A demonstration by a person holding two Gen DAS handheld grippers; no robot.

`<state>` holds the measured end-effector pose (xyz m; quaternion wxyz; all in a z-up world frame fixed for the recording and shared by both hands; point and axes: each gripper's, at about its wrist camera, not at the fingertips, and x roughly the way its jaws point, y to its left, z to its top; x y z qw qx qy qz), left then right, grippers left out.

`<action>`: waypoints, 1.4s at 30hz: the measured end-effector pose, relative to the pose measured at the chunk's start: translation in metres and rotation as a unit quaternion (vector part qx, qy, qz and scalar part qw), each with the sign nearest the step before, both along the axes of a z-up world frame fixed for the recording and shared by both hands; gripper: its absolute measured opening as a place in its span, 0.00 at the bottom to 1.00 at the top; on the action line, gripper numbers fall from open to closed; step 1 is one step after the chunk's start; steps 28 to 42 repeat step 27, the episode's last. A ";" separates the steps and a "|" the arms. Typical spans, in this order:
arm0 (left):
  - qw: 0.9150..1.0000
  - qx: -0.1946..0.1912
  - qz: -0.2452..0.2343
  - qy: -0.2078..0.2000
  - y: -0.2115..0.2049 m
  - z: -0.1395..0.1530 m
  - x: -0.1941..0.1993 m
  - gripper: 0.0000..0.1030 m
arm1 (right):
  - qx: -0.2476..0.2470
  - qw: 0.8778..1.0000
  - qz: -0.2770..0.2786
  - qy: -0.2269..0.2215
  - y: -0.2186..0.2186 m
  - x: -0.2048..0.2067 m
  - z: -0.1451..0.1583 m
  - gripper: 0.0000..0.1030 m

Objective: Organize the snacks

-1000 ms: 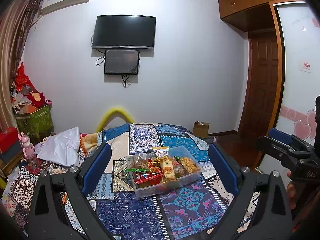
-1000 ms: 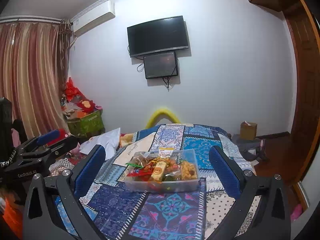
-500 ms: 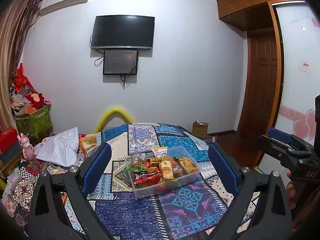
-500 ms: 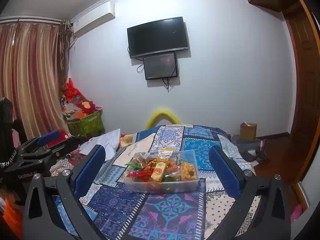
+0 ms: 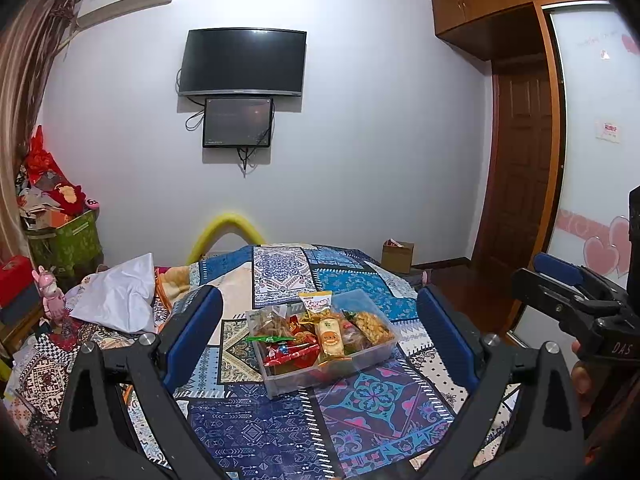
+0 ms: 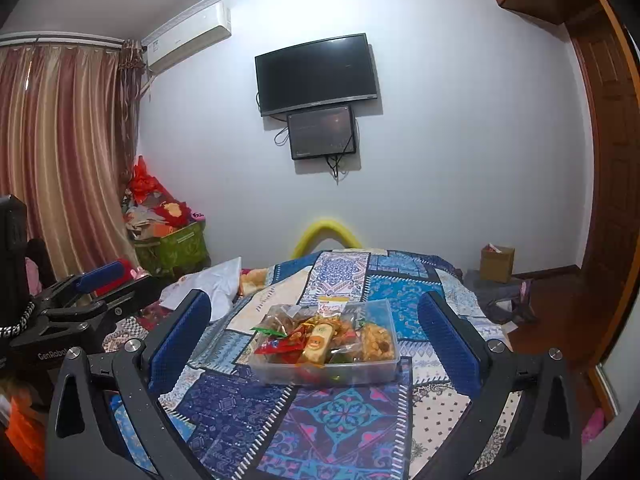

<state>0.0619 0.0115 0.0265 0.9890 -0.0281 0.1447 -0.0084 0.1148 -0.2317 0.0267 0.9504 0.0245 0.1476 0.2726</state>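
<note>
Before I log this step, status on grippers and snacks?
Left gripper open, empty. Right gripper open, empty. Snacks piled in clear box on patterned cloth. Nothing blocking approach.

Blue patchwork bedspread point(image 5: 256, 432) (paisley and medallion prints), clear snack box point(image 5: 362, 360), red-wrapped sweets point(image 5: 290, 354), yellow arch point(image 5: 228, 226), striped pinkish curtains point(image 6: 60, 160).

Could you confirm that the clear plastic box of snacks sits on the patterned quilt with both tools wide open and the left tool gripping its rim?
Not quite: the left tool grips nothing. In the left wrist view, it hangs open, short of the clear plastic box. The box does sit on the patterned quilt, and the right tool is open too.
</note>
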 end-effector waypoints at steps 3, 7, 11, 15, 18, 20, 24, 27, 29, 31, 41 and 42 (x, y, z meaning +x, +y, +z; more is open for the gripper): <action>1.000 0.001 0.001 0.000 0.000 0.000 0.001 0.96 | 0.000 1.000 0.000 0.000 0.000 0.000 0.000 1.00; 1.000 -0.001 -0.001 0.002 0.000 -0.001 0.001 0.96 | 0.001 1.000 -0.001 0.000 -0.001 0.000 0.000 1.00; 1.000 0.001 0.001 0.002 0.001 -0.001 0.001 0.96 | 0.002 1.000 -0.001 0.000 -0.001 0.000 0.000 1.00; 1.000 0.003 -0.002 0.001 0.000 -0.002 0.001 0.96 | 0.001 1.000 -0.001 0.001 -0.002 0.001 -0.002 1.00; 1.000 0.000 -0.004 0.001 0.000 -0.001 0.001 0.96 | 0.001 1.000 -0.001 0.002 -0.002 0.002 -0.002 1.00; 1.000 -0.001 -0.004 -0.001 0.001 -0.001 0.000 0.96 | 0.002 1.000 -0.001 0.003 -0.003 0.003 -0.002 1.00; 1.000 0.002 -0.004 -0.002 0.000 -0.001 0.000 0.97 | 0.002 1.000 0.000 0.004 -0.003 0.004 -0.004 1.00; 1.000 -0.002 -0.006 0.001 0.001 -0.002 0.000 0.97 | 0.002 1.000 0.000 0.005 -0.003 0.004 -0.004 1.00; 1.000 -0.002 -0.006 0.001 0.001 -0.002 0.000 0.97 | 0.002 1.000 0.000 0.005 -0.003 0.004 -0.004 1.00; 1.000 -0.002 -0.006 0.001 0.001 -0.002 0.000 0.97 | 0.002 1.000 0.000 0.005 -0.003 0.004 -0.004 1.00; 1.000 -0.002 -0.006 0.001 0.001 -0.002 0.000 0.97 | 0.002 1.000 0.000 0.005 -0.003 0.004 -0.004 1.00; 1.000 -0.002 -0.006 0.001 0.001 -0.002 0.000 0.97 | 0.002 1.000 0.000 0.005 -0.003 0.004 -0.004 1.00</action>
